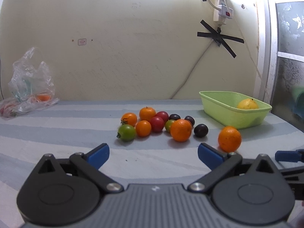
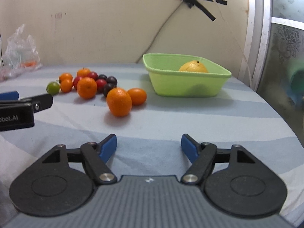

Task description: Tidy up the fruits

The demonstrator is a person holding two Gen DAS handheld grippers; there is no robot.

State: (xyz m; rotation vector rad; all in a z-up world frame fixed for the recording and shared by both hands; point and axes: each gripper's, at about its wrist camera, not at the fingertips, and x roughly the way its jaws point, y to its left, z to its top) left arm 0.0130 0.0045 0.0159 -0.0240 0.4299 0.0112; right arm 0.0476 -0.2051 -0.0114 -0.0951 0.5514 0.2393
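Both claws hover released and empty: right gripper (image 2: 148, 148) and left gripper (image 1: 153, 154). Nearest orange (image 2: 119, 102) lies ahead and slightly left of the right gripper, upright-oval, near the green tub (image 2: 187, 87) that already holds a lemon (image 2: 193, 66); the right hand seems better placed.

Two low tabletop views, shared fruit pile (image 1: 157, 125)

Home room, striped bedsheet (image 1: 57, 125), taped power strip (image 1: 223, 12), patterned window (image 1: 290, 28)

I counted seven orange fruits (image 1: 180, 130), two red (image 1: 157, 123), two green (image 1: 126, 132), three dark plums (image 1: 201, 130), one lemon (image 1: 247, 104), one basin (image 1: 228, 117).
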